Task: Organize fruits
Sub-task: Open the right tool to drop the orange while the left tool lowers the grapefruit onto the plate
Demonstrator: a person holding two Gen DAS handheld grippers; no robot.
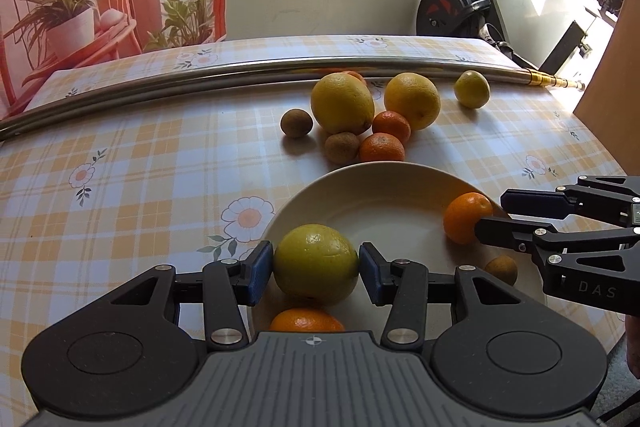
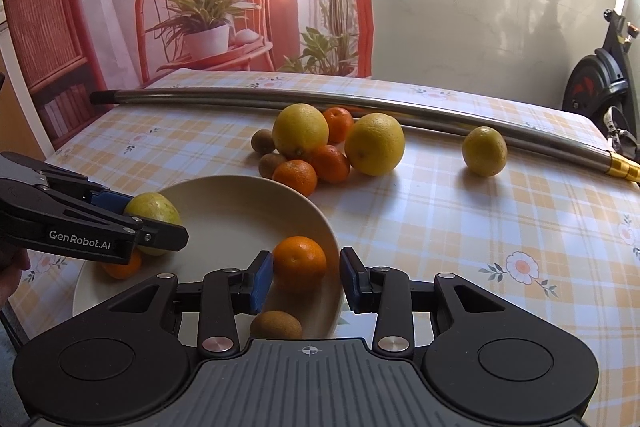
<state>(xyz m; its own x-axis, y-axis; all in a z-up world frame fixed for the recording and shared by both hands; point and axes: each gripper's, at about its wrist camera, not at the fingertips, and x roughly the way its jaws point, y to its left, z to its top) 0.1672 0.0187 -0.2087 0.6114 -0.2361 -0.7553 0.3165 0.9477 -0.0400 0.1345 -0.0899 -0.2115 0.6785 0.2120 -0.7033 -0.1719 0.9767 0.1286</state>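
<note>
My left gripper (image 1: 315,267) is shut on a green-yellow citrus (image 1: 316,259), held just over the near left rim of the cream plate (image 1: 380,203). My right gripper (image 2: 306,273) is shut on a mandarin (image 2: 299,263) at the plate's right side (image 2: 240,211). In the plate lie another mandarin (image 1: 306,321) under the left gripper and a kiwi (image 2: 276,325) under the right one. Beyond the plate sits a pile: two big yellow citrus (image 1: 342,103), two mandarins (image 1: 382,147) in front, a third behind, and two kiwis (image 1: 296,123). A smaller yellow citrus (image 1: 472,89) stands apart on the right.
A long metal pole (image 1: 240,71) lies across the checked tablecloth behind the fruit. An exercise bike (image 1: 460,7) stands past the table's far right corner. A wooden board (image 1: 616,67) rises at the right edge. A printed backdrop hangs at the back left.
</note>
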